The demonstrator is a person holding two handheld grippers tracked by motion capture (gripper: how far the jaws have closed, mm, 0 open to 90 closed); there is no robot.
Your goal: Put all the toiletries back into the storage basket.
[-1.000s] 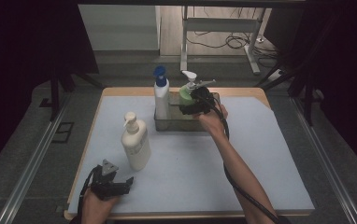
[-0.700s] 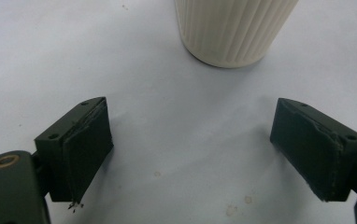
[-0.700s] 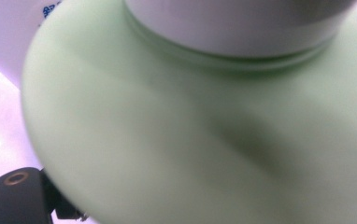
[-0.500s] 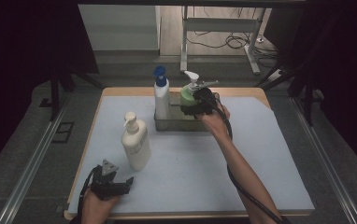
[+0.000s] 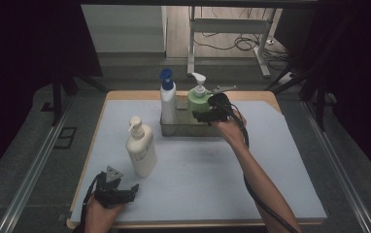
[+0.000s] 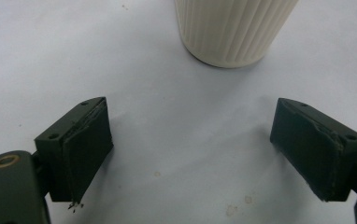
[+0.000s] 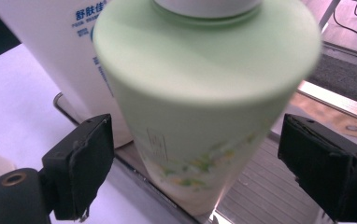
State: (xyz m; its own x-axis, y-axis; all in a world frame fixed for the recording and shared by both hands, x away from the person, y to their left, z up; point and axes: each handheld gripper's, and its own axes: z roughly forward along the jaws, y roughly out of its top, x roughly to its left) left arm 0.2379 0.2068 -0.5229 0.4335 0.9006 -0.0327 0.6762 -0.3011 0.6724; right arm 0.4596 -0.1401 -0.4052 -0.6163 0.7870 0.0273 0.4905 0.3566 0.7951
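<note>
A green pump bottle (image 5: 197, 101) stands in a metal tray (image 5: 188, 130) at the back of the table, beside a white bottle with a blue cap (image 5: 167, 99). My right gripper (image 5: 202, 116) is at the green bottle's near right side. In the right gripper view the green bottle (image 7: 200, 107) sits between the wide jaws of the right gripper (image 7: 197, 144), and a narrow gap shows at each pad. A cream pump bottle (image 5: 141, 148) stands on the white mat. My left gripper (image 5: 131, 191) rests open near the front edge, just short of the cream bottle's ribbed base (image 6: 230, 32), with nothing between its pads (image 6: 90, 140).
The white mat (image 5: 198, 170) covers most of the wooden table. The tray's right half (image 7: 260, 196) shows a slatted bottom. Dark floor, rails and a metal stand (image 5: 222, 29) with cables lie beyond the far edge.
My right hand has drawn back a little toward me from the green bottle, jaws still wide. The left gripper and the bottles have stayed where they were.
</note>
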